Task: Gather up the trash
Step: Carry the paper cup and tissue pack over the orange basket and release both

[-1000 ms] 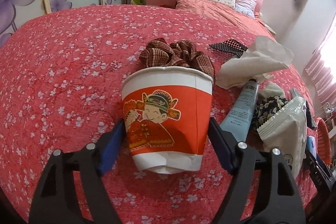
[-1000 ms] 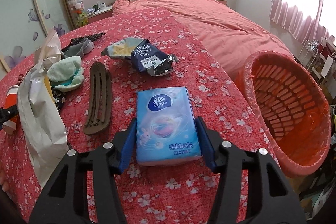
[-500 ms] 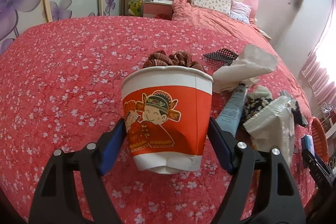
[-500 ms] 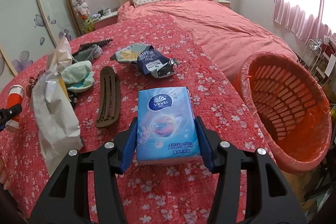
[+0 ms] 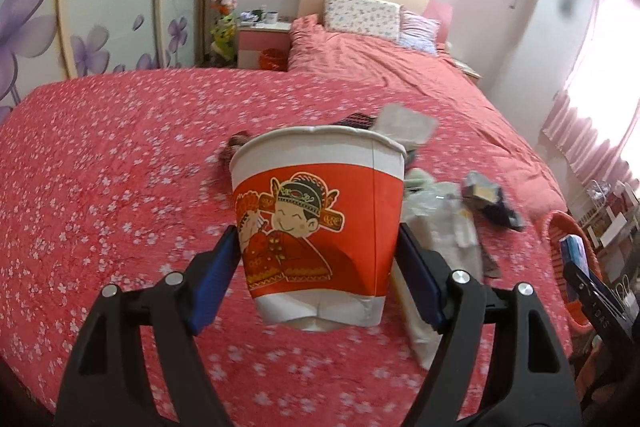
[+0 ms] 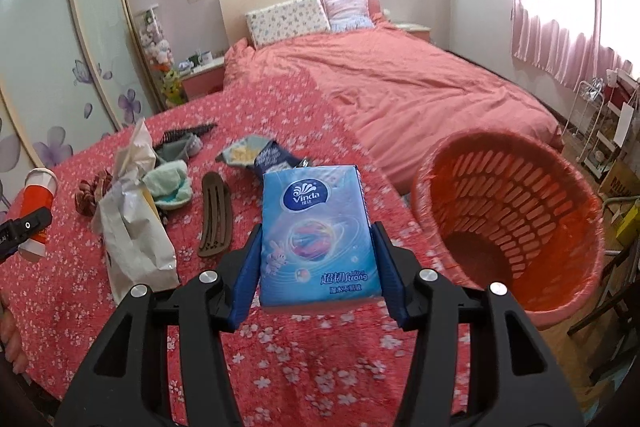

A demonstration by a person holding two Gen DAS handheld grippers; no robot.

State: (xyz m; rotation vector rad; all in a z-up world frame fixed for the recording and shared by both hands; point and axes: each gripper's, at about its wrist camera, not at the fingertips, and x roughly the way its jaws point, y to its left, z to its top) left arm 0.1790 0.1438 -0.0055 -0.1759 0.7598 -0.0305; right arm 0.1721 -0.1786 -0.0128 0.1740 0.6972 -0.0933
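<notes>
The left gripper (image 5: 318, 275) is clamping a red and white paper cup (image 5: 318, 223) between its 2 blue pads, the cup sitting upright and clear of the red flowered bedspread (image 5: 100, 167) below it. The right gripper (image 6: 318, 279) is squeezing a blue tissue pack (image 6: 316, 231) by its 2 long sides, holding it above the same bedspread. Just right of the pack, an orange slatted basket (image 6: 508, 211) is standing beside the bed, tilting its mouth toward the camera. To the left, a white paper bag (image 6: 132, 231) is lying crumpled near a brown slotted strip (image 6: 216, 219), with a pale green cloth (image 6: 170, 183) between and behind them. Farther back, a dark blue snack wrapper (image 6: 268, 155) and a black comb (image 6: 188, 133) are resting on the cover. Beyond, 2 pillows (image 6: 308, 15) are leaning against the headboard.
</notes>
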